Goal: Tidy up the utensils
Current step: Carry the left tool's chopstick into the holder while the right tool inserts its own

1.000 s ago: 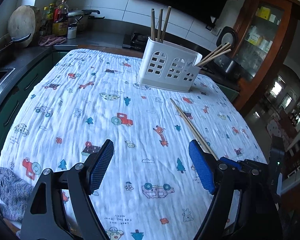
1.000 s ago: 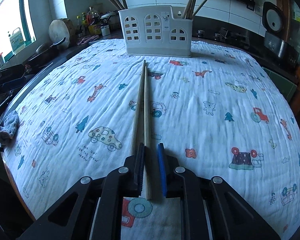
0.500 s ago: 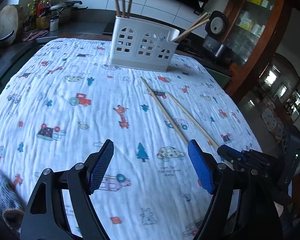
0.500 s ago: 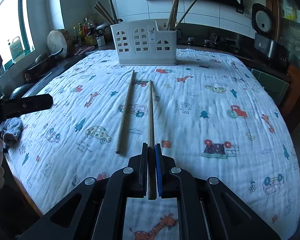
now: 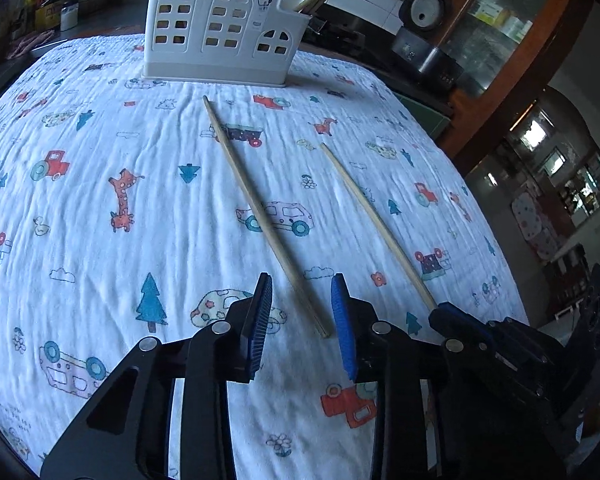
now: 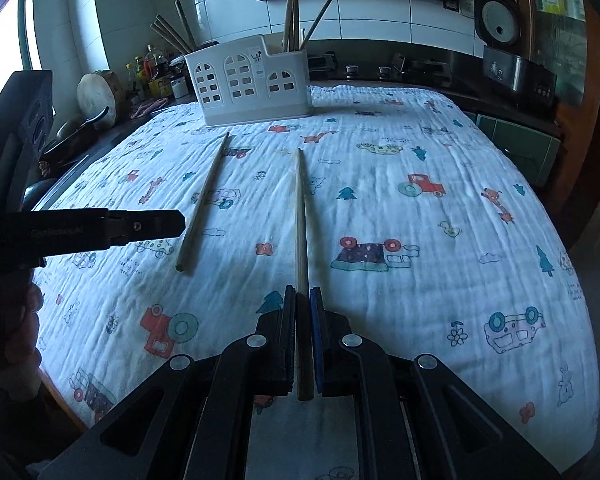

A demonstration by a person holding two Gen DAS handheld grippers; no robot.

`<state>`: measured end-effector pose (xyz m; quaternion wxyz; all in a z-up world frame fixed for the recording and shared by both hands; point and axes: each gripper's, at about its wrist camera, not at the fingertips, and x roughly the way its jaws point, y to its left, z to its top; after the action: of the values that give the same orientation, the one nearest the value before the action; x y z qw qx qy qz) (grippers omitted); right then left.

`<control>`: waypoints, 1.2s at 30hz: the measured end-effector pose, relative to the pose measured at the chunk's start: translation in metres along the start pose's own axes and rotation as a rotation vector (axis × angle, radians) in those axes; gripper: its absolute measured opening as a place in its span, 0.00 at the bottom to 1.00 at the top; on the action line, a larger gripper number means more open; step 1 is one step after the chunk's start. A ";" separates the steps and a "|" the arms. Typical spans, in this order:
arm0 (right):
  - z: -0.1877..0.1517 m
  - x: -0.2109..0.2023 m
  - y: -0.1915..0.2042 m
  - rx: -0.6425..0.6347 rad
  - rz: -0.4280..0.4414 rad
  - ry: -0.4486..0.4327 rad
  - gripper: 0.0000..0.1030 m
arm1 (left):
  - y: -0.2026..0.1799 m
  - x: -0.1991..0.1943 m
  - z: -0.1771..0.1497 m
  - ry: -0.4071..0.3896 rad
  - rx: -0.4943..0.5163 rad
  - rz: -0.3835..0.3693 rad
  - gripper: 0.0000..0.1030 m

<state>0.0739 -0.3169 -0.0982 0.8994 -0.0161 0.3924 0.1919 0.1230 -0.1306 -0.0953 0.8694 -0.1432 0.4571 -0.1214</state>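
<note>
While my right claw (image 6: 302,344) clamps one chopstick (image 6: 300,216), my left claw (image 5: 302,316) gapes around the loose chopstick (image 5: 256,204); next, close, then carry both to the far-edge holder (image 5: 220,28).

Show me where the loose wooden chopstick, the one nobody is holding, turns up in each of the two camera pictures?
Left wrist view: the loose wooden chopstick runs from near the white plastic utensil caddy down between the open left gripper.
Right wrist view: it lies left of the chopstick clamped in the right gripper.
Shared landmark: the caddy at the cloth's far edge.
</note>
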 end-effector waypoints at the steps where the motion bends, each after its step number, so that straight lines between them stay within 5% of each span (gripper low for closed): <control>1: -0.001 0.000 -0.001 0.001 -0.001 0.000 0.07 | 0.001 0.002 0.000 0.002 -0.007 0.014 0.24; 13: -0.004 0.002 -0.003 0.011 -0.001 0.005 0.07 | -0.020 0.021 0.008 0.014 0.012 0.178 0.22; 16: -0.004 0.002 0.002 -0.007 -0.023 0.003 0.07 | -0.021 0.021 0.008 0.003 0.039 0.227 0.10; 23: -0.004 0.001 0.008 -0.030 -0.056 -0.013 0.07 | 0.009 -0.012 0.005 -0.028 0.038 0.146 0.05; 36: 0.053 -0.067 0.037 -0.109 -0.065 -0.228 0.07 | 0.028 -0.129 0.027 -0.310 0.179 0.077 0.05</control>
<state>0.0565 -0.2954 -0.0089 0.9418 -0.0558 0.2758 0.1841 0.0760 -0.0572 0.0072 0.9428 -0.0646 0.3100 -0.1046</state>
